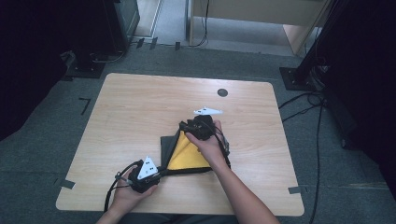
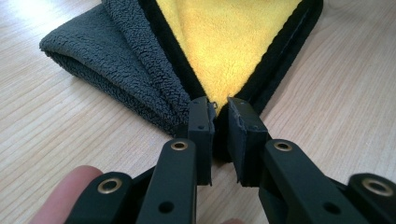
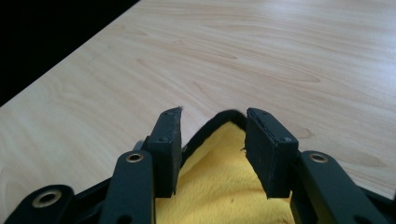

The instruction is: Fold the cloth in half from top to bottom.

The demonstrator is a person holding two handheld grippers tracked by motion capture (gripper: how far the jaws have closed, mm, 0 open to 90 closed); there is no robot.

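Observation:
A folded cloth point(image 1: 189, 156), yellow on one face and dark grey on the other with black trim, lies on the wooden table point(image 1: 140, 102). My left gripper point(image 1: 161, 173) sits at the cloth's near left corner. In the left gripper view its jaws point(image 2: 219, 109) are shut on that black-edged corner, with the yellow face point(image 2: 233, 42) and a grey fold point(image 2: 116, 60) beyond. My right gripper point(image 1: 186, 127) is over the cloth's far corner. In the right gripper view it point(image 3: 212, 116) stands open, and the yellow corner point(image 3: 215, 186) lies between the jaws without touching the pads.
A small dark round disc point(image 1: 222, 92) sits near the table's far right edge. Black stands and cables point(image 1: 303, 100) lie on the grey floor around the table. A light wooden cabinet point(image 1: 261, 14) stands behind it.

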